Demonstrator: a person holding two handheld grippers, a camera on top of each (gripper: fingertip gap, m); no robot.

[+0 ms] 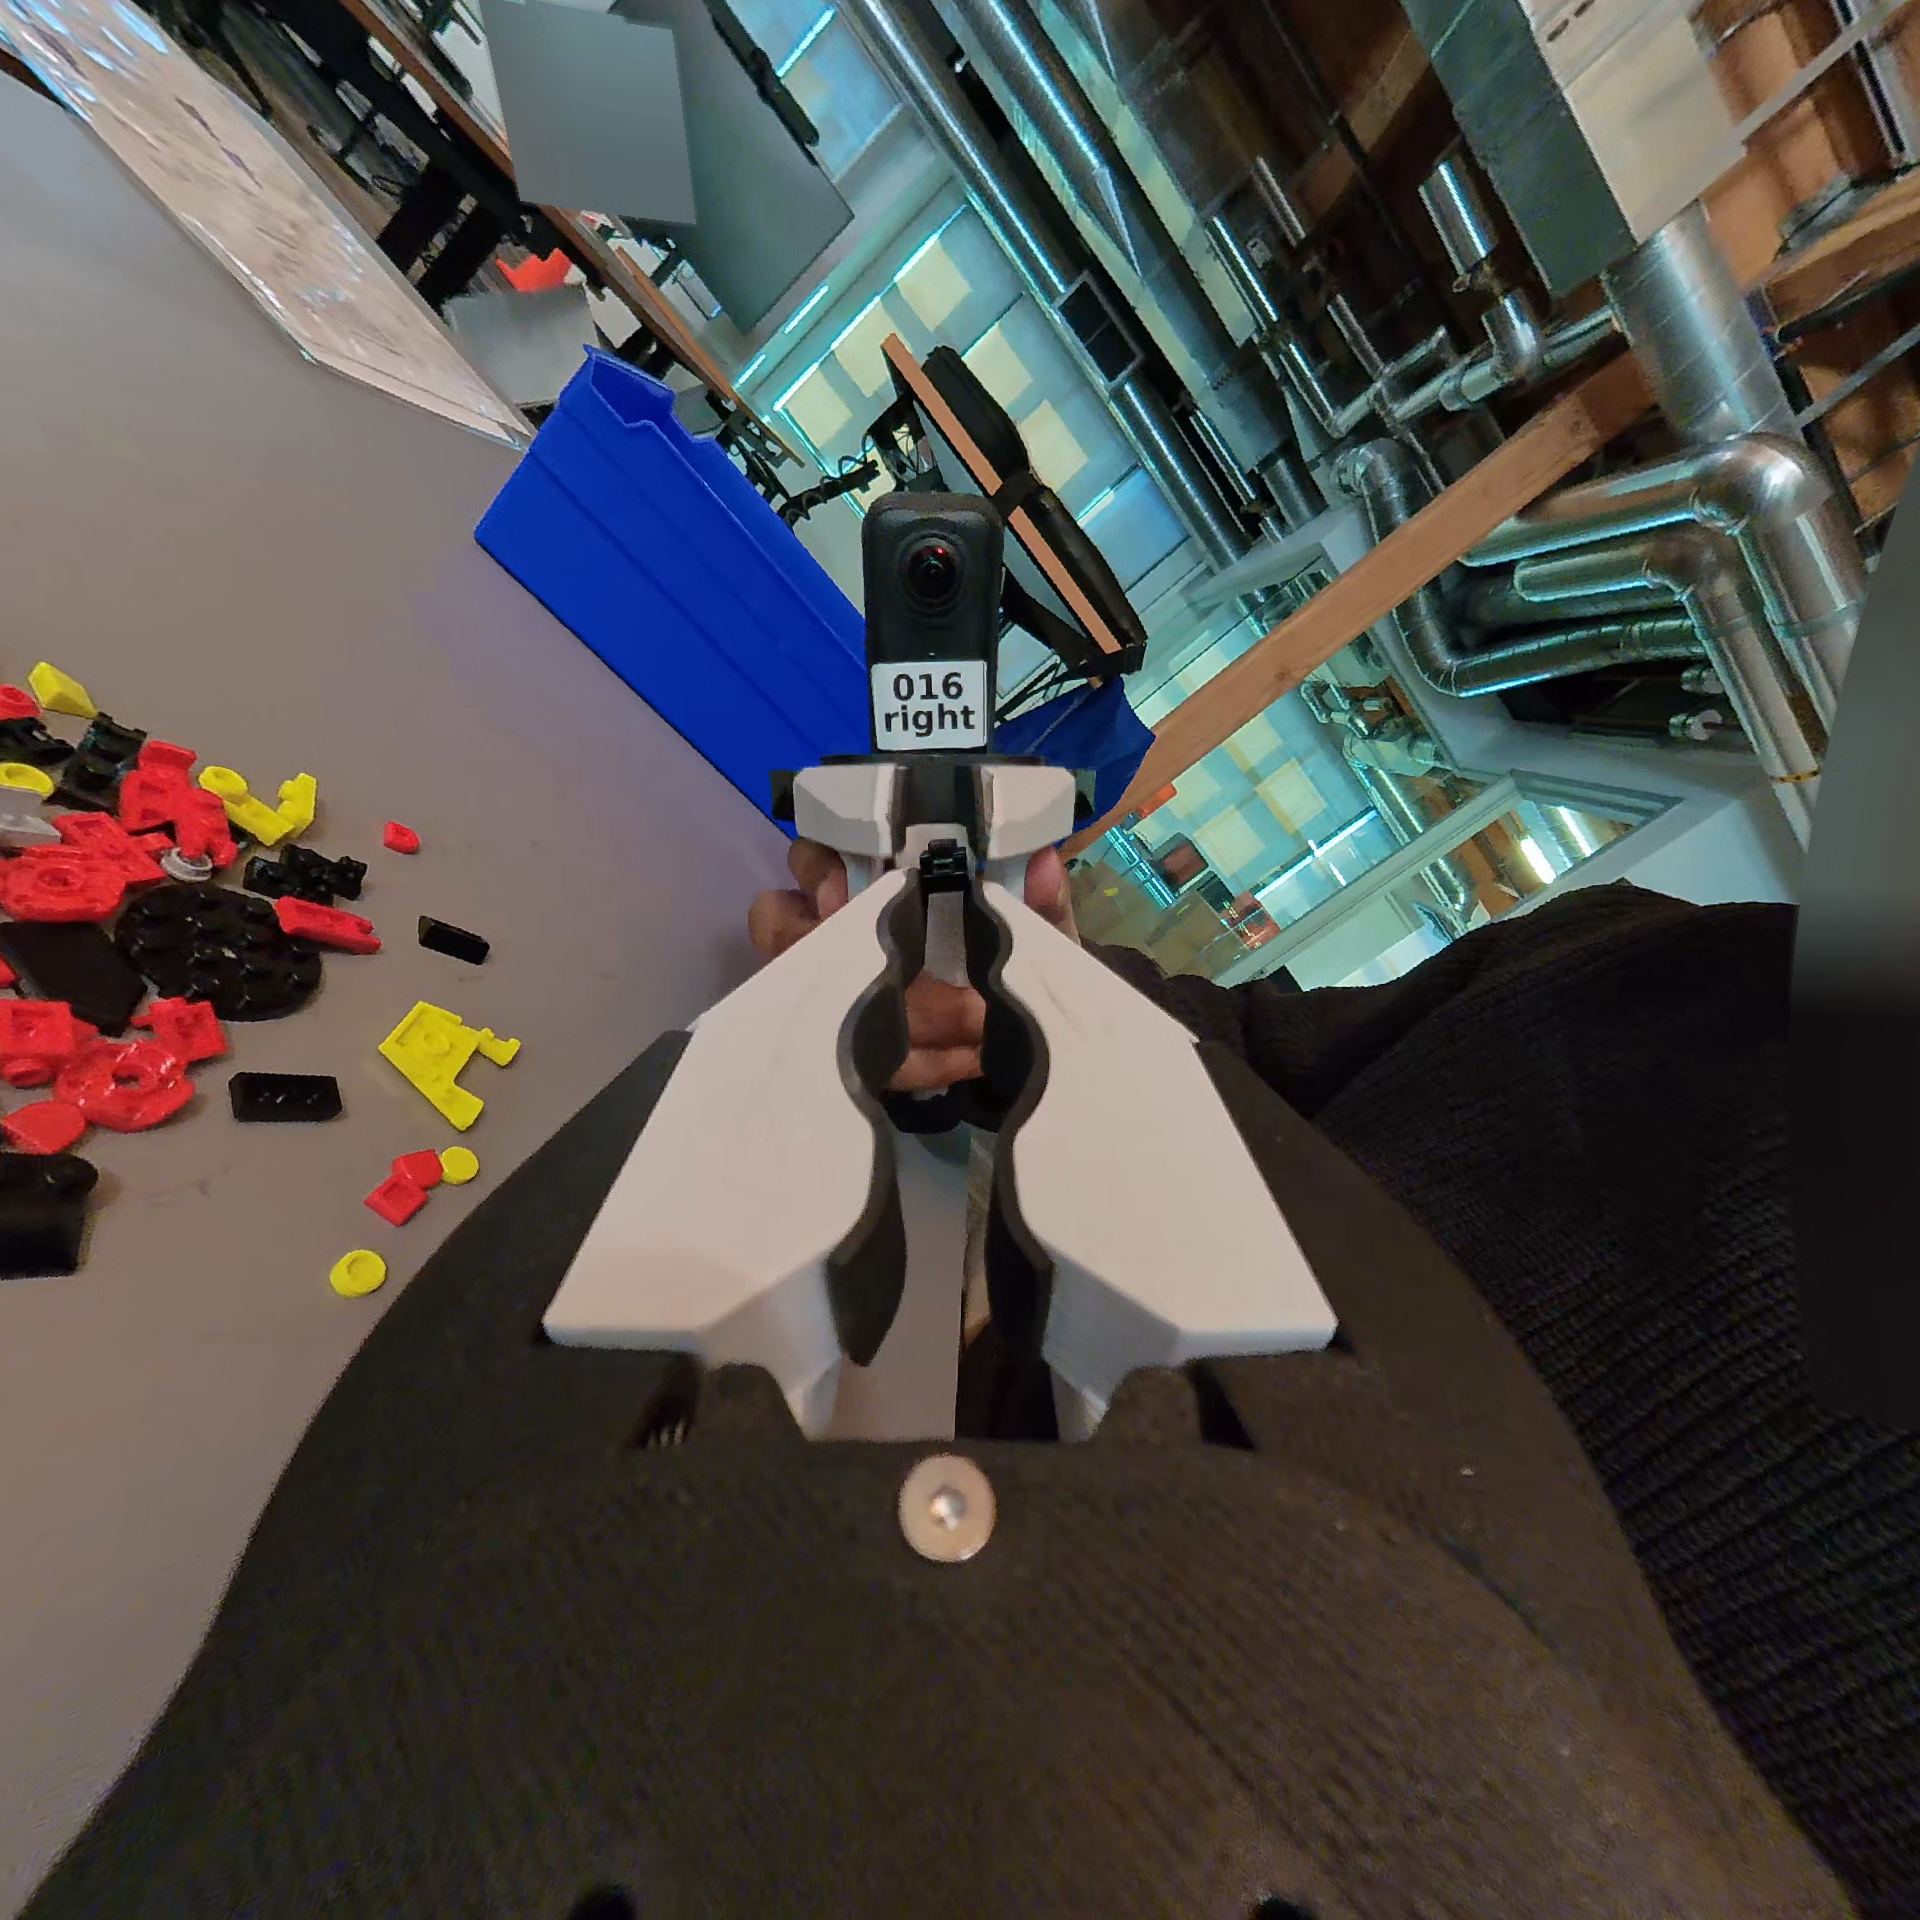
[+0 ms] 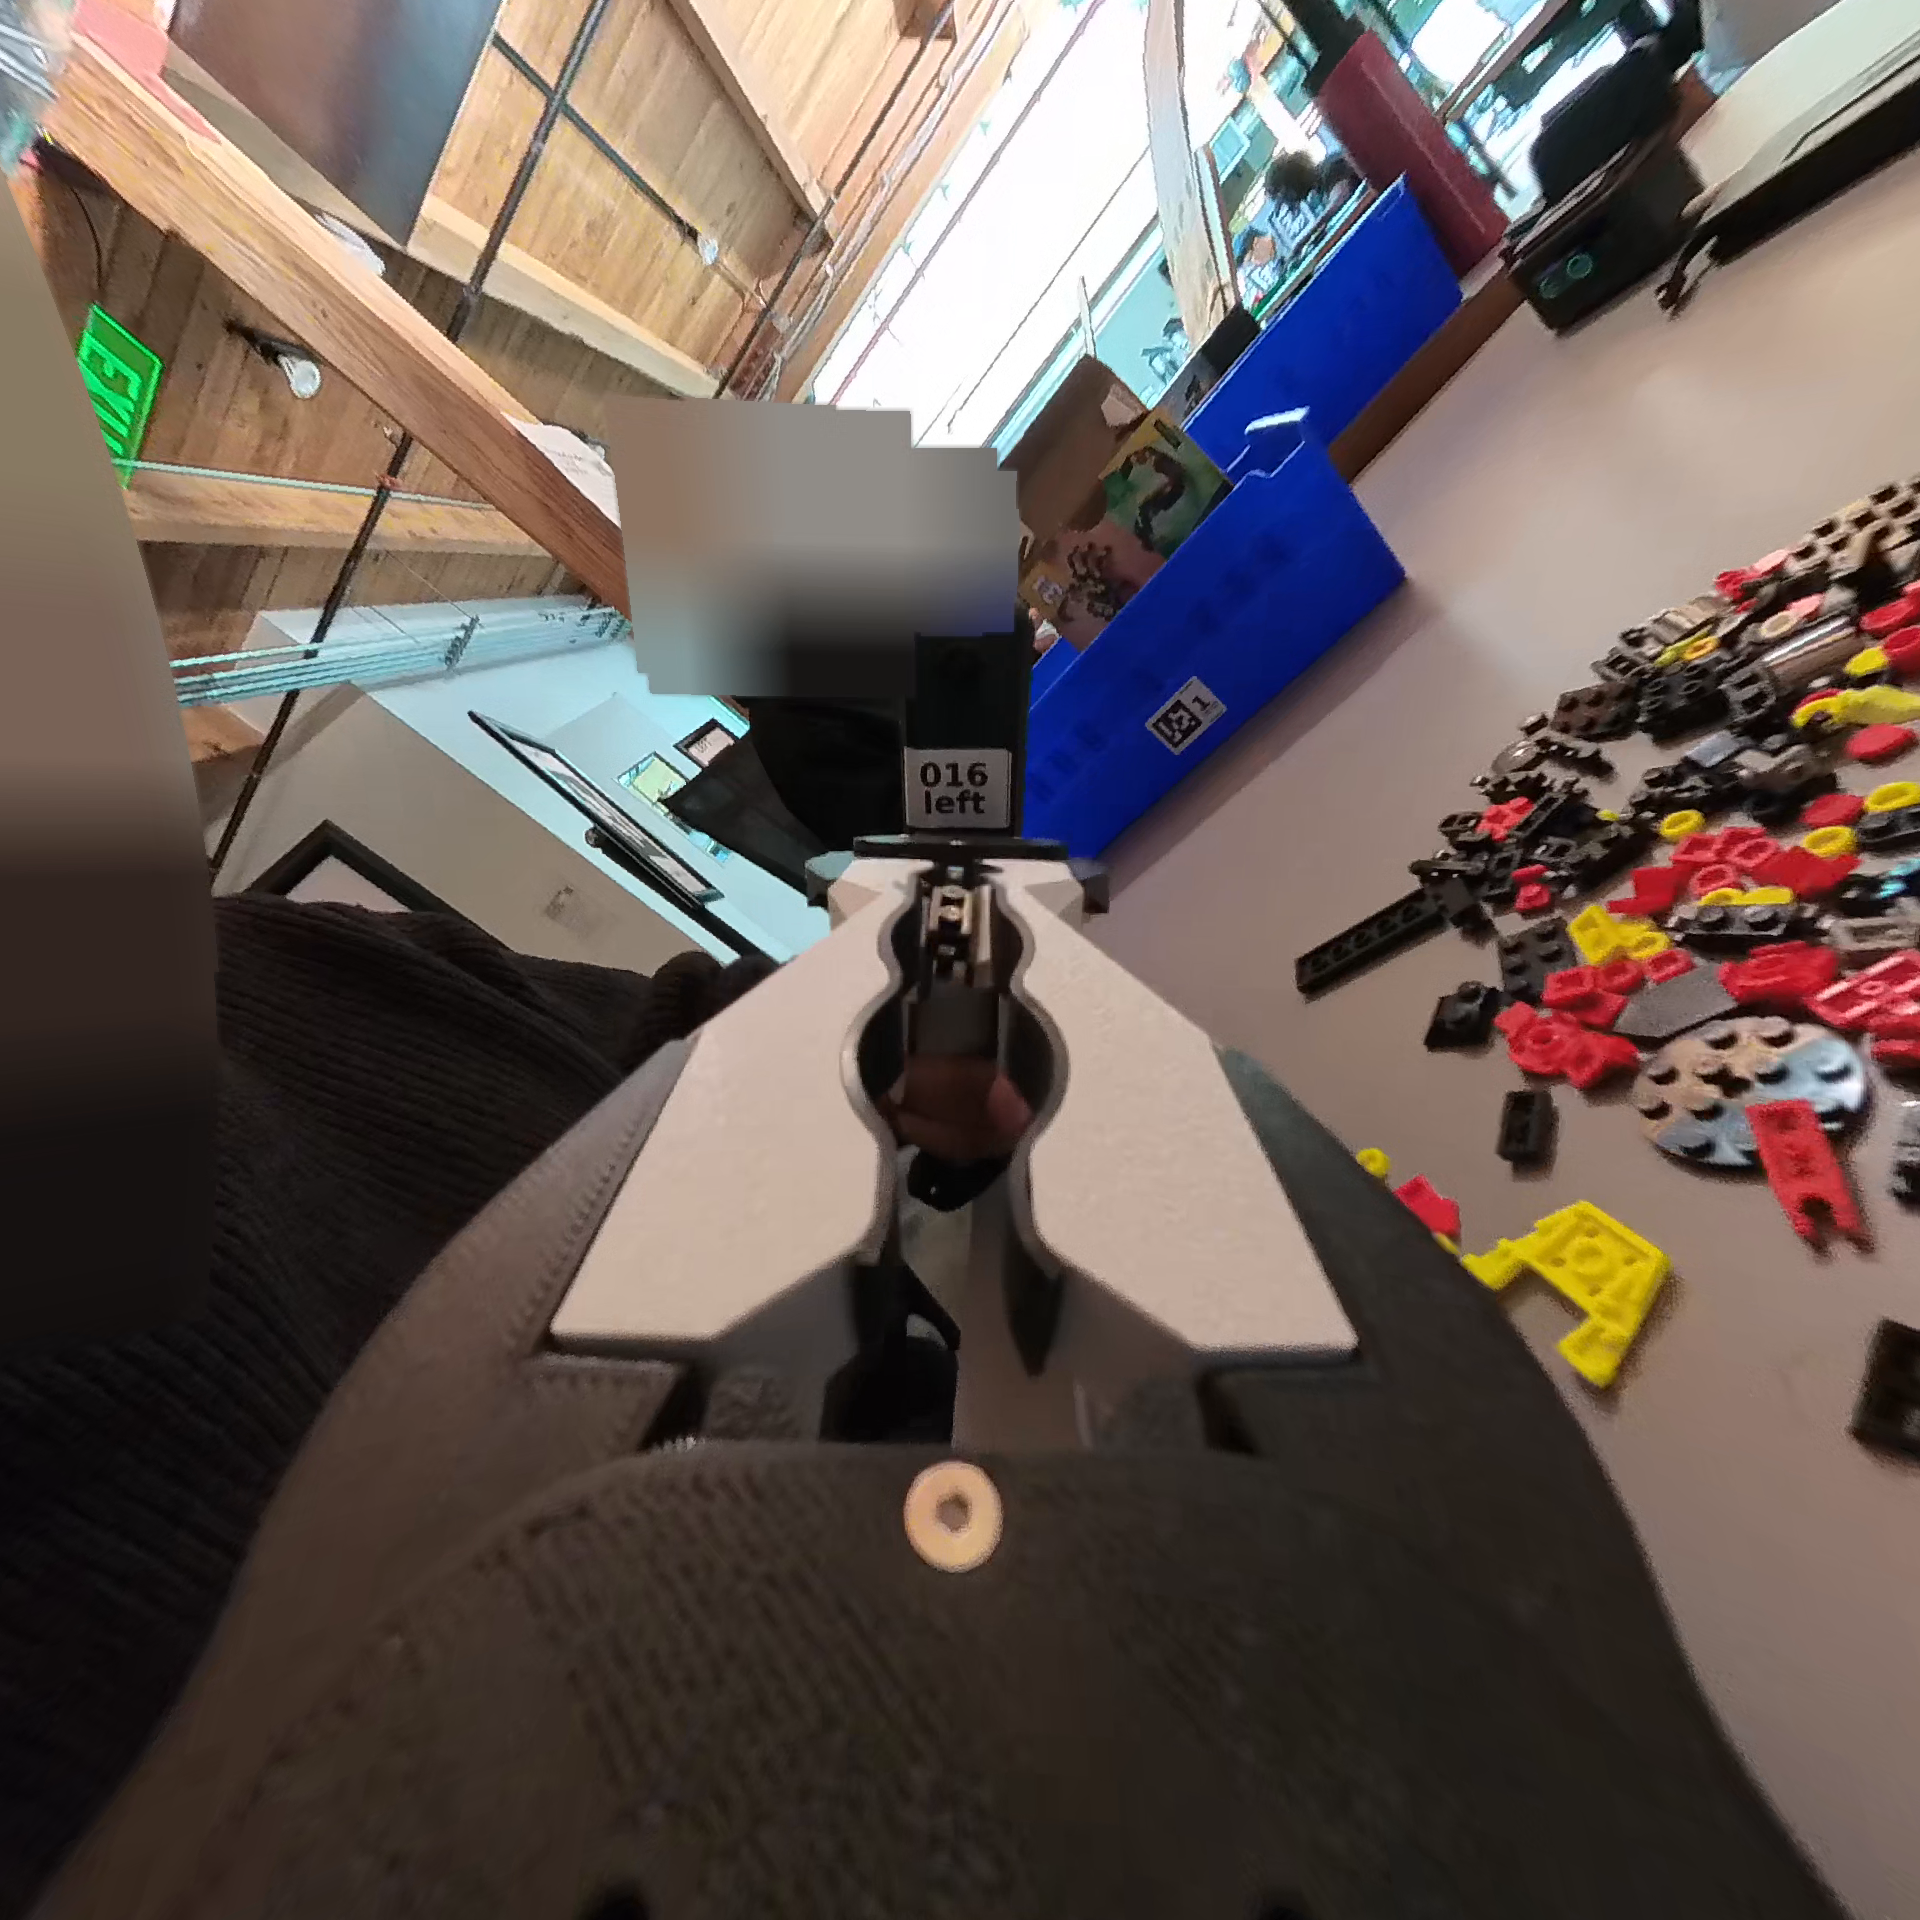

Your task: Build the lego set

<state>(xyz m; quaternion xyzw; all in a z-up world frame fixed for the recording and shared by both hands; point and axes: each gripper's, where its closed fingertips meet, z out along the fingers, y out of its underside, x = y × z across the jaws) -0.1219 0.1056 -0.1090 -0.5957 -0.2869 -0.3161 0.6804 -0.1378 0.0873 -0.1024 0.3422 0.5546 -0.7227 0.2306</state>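
My left gripper and right gripper are held up above the grey table, pointing at each other with their tips meeting. Each looks shut on a small black lego piece: one shows at the left tips, and a black piece with a pale stud sits between the right fingers. How the two pieces join is hidden by the fingers. Loose red, black and yellow lego pieces lie on the table beside the grippers; they also show in the right wrist view.
A yellow wedge plate and a black round plate lie nearest the grippers. A blue bin stands at the table's far side. A printed sheet lies beyond. A dark sleeve is close by. Only a small space, under 4 cm, lies between the two pairs of fingers.
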